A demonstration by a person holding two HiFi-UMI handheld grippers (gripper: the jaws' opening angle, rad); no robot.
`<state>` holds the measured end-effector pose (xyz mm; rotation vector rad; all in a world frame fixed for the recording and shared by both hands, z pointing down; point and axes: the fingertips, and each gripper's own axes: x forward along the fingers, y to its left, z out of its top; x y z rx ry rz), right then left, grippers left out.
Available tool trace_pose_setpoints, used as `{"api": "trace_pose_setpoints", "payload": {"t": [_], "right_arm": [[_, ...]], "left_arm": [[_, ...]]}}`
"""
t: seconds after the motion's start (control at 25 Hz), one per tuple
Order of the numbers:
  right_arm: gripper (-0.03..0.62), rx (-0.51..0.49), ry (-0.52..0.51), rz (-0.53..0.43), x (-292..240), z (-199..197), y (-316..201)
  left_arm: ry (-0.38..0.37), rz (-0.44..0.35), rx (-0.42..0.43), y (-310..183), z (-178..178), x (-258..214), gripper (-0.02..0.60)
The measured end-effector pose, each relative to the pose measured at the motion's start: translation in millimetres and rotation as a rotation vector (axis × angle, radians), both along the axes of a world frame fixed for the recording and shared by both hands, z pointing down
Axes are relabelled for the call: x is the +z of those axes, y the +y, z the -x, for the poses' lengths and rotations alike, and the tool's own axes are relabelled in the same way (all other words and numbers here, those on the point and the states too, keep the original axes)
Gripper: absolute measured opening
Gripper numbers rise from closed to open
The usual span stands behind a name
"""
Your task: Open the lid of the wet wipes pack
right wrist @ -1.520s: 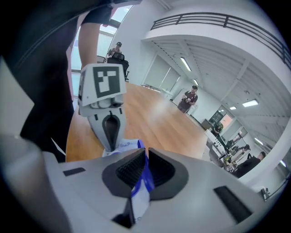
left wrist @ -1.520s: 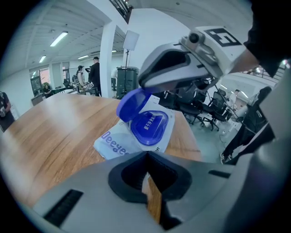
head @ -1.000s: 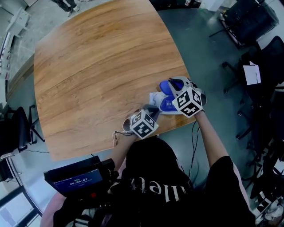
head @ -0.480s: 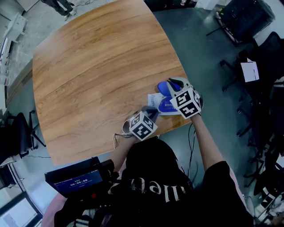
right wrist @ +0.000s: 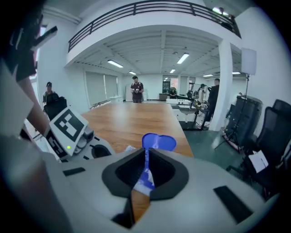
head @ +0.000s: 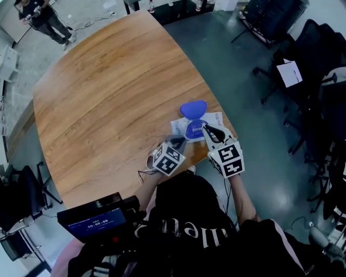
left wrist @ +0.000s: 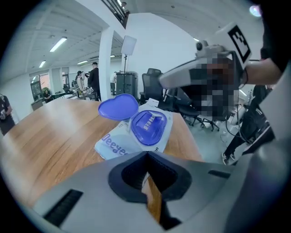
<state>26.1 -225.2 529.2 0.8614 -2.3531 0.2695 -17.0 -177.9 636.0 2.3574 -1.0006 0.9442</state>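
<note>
The white wet wipes pack [head: 212, 120] lies near the table's near edge, and its blue lid [head: 193, 109] is flipped open, standing up behind the blue opening ring [head: 193, 129]. From the left gripper view the pack [left wrist: 119, 140] lies just ahead with the lid [left wrist: 118, 108] raised. My left gripper [head: 180, 142] sits shut just left of the pack, holding nothing. At the pack's near right corner, my right gripper [head: 210, 132] is shut and clear of the lid [right wrist: 159, 142].
The wooden table [head: 108, 97] stretches away to the far left. Office chairs [head: 303, 48] stand on the floor to the right. A person [head: 46, 16] stands beyond the far corner. A small screen [head: 97, 219] hangs close to my body.
My right gripper has drawn back from the lid toward the table's near edge. The lid stays open and upright. The left gripper has barely moved.
</note>
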Motion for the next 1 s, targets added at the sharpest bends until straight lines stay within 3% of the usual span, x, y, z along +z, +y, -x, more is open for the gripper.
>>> {"api": "trace_pose_setpoints", "payload": {"t": [0.32,0.52,0.68,1.0], "right_arm": [[0.029,0.243,-0.152,0.041,-1,-45,67],[0.029,0.346,-0.249,0.048,-12,-59,102],[0.029,0.364,-0.272,0.031,-22,-66,122],[0.029,0.286,-0.329,0.019,-43,-78,205]], "left_arm": [[0.108,-0.074,-0.007,15,-5,-26,0.002],[0.231,-0.099,-0.029,39,-19,-83,0.002],[0.320,-0.120,-0.029,60,-34,-121,0.002],[0.377,-0.181,-0.100,129,-58,-157,0.002]]}}
